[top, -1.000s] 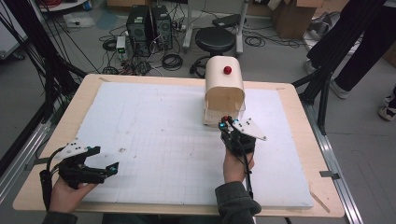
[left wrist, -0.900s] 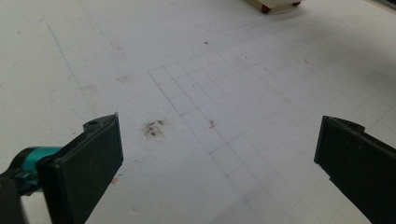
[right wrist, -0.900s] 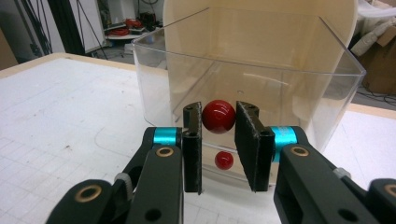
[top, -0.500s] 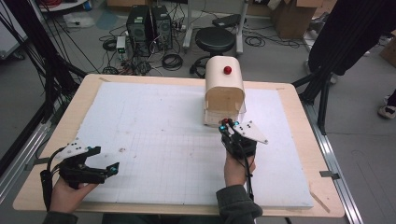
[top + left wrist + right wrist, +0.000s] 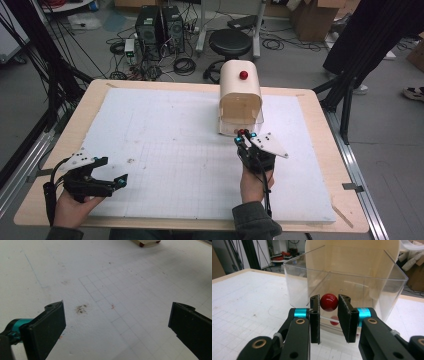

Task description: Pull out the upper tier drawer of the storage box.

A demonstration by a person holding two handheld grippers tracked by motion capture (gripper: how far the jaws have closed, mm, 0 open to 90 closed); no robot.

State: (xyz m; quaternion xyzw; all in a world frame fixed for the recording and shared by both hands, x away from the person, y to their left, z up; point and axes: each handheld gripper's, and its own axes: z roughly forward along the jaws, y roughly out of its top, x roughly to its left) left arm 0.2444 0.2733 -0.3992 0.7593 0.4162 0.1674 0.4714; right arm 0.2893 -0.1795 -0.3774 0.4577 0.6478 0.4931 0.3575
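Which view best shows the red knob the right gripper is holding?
The right gripper view: the red knob sits close up, clamped between the jaws. The high view has it tiny at the right gripper; the left gripper view gives nothing of it.

The cream bread box (image 5: 241, 97) with its clear front drawer (image 5: 347, 287) is standing far right on the white mat (image 5: 165, 145), blocking passage there. Left and near areas are lying open.

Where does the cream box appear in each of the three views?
High view: cream box at upper centre, beyond the right gripper.
Left gripper view: its base at the top edge, right of centre.
Right gripper view: centre, behind the clear drawer whose red knob the jaws pinch.
Shared landmark: the white gridded mat.
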